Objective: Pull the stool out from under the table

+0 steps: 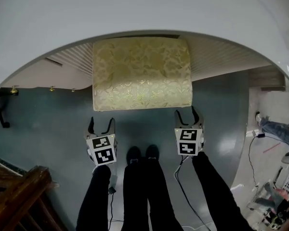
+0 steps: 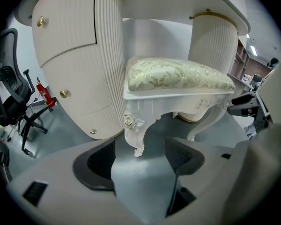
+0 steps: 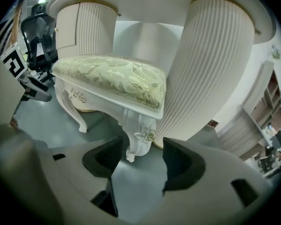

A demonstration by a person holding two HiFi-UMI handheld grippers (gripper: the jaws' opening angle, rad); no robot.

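Your left gripper (image 1: 101,122) and right gripper (image 1: 189,112) are both released, jaws spread with nothing pinched. Each faces a carved white front leg (image 2: 135,130) of the stool (image 1: 142,73) without touching it. The stool's gold-patterned cushion reaches back to the rim of the white table (image 1: 135,8), near its ribbed pedestals.

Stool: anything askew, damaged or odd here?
Nothing stands out. The stool stands level and upright and looks intact, its rear edge under the table. Left tool and right tool are both open, just short of it, touching nothing.
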